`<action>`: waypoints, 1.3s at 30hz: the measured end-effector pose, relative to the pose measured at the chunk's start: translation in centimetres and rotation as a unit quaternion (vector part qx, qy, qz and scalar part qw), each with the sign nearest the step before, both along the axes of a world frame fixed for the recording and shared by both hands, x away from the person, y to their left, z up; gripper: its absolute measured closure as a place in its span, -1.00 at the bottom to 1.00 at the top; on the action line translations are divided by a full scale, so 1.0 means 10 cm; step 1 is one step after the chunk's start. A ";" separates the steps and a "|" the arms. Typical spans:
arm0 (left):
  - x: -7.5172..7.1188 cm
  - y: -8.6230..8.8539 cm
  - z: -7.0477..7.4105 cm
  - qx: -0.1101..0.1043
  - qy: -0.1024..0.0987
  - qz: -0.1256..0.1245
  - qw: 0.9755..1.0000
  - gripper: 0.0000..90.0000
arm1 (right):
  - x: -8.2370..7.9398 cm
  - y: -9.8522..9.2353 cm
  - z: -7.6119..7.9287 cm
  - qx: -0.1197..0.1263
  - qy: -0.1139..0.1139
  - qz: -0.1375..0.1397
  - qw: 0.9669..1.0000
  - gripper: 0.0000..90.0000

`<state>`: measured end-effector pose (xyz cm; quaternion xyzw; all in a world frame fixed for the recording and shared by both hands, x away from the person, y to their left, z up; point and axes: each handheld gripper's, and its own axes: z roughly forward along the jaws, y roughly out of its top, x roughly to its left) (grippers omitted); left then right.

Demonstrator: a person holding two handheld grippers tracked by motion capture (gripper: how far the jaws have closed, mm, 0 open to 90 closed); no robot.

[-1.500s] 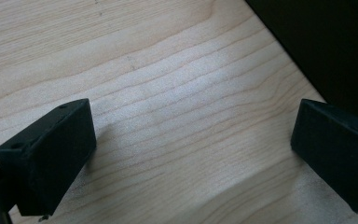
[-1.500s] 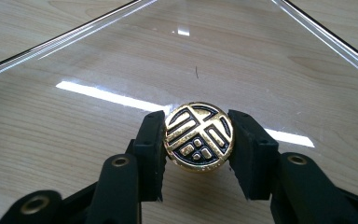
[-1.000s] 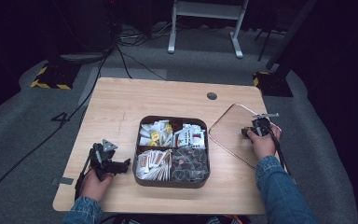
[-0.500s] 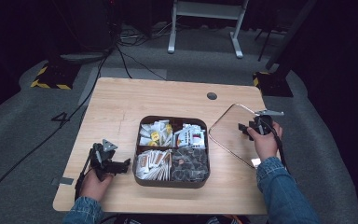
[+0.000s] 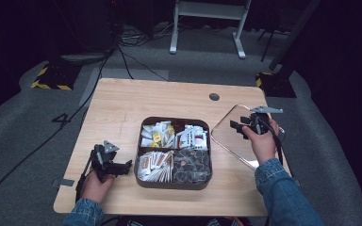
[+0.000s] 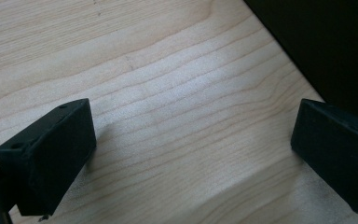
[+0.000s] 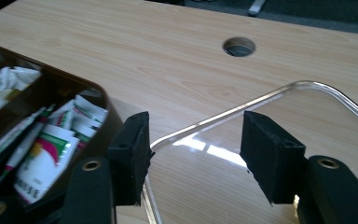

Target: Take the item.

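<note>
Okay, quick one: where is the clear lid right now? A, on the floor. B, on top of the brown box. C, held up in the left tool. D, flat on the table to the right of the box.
D: the clear lid lies flat on the table, right of the brown box, under the open right tool.

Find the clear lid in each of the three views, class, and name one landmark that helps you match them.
High view: clear lid lies flat right of the brown tray, under the right gripper.
Left gripper view: not in it.
Right gripper view: its rim runs between the open jaws.
Shared landmark: the table's round hole.
</note>
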<state>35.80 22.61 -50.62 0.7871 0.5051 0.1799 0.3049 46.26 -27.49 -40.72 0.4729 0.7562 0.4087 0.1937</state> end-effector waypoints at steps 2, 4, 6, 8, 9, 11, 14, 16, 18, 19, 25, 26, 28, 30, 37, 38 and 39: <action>0.00 0.00 0.00 0.000 0.000 -0.001 1.000 -1.00 | -0.02 0.09 0.02 0.004 -0.003 0.014 1.000 -0.05; 0.00 0.00 0.00 0.000 0.000 -0.001 1.000 -1.00 | -0.04 0.18 0.04 0.002 -0.003 0.029 1.000 -0.07; 0.00 0.00 0.00 0.000 0.000 -0.001 1.000 -1.00 | -0.05 0.27 0.04 0.002 -0.002 0.040 0.999 -0.08; 0.00 0.00 0.00 0.000 0.000 -0.001 1.000 -1.00 | -0.06 0.34 0.04 0.002 0.000 0.052 0.999 -0.09; 0.00 0.00 0.00 0.000 0.000 -0.001 1.000 -1.00 | -0.06 0.38 0.03 0.003 0.002 0.058 0.998 -0.09; 0.00 0.00 0.00 0.000 0.000 -0.001 1.000 -1.00 | -0.08 0.47 0.03 0.005 0.007 0.071 0.997 -0.09; 0.00 0.00 0.00 0.000 -0.001 -0.001 1.000 -1.00 | -0.10 0.60 0.03 0.003 0.012 0.091 0.996 -0.09; 0.00 0.00 0.00 0.000 -0.001 -0.001 1.000 -1.00 | -0.11 0.69 0.01 0.003 0.017 0.104 0.994 -0.08; 0.00 0.00 0.00 0.000 0.000 -0.001 1.000 -1.00 | -0.12 0.78 -0.02 0.001 0.024 0.117 0.993 -0.08; 0.00 0.00 0.00 0.000 0.000 -0.001 1.000 -1.00 | -0.12 0.84 -0.04 0.000 0.027 0.125 0.992 -0.08; 0.00 0.00 0.00 0.000 0.000 -0.001 1.000 -1.00 | -0.14 1.04 -0.12 -0.005 0.047 0.151 0.987 -0.07; 0.00 0.00 0.00 0.000 -0.001 -0.001 1.000 -1.00 | -0.14 1.08 -0.15 -0.006 0.056 0.155 0.986 -0.07; 0.00 0.00 0.00 0.000 -0.001 -0.001 1.000 -1.00 | -0.13 1.12 -0.18 -0.007 0.061 0.159 0.985 -0.07; -0.01 0.00 0.00 0.000 0.001 -0.002 1.000 -1.00 | -0.13 1.16 -0.22 -0.012 0.067 0.164 0.984 -0.07; -0.02 0.00 0.00 0.000 0.001 -0.004 1.000 -1.00 | -0.15 1.32 -0.28 -0.019 0.068 0.183 0.981 -0.02; -0.02 0.00 0.00 0.000 0.000 -0.004 1.000 -1.00 | -0.16 1.35 -0.27 -0.021 0.061 0.185 0.981 -0.01; -0.02 0.00 0.00 0.000 0.001 -0.004 1.000 -1.00 | -0.17 1.36 -0.27 -0.021 0.057 0.186 0.981 0.02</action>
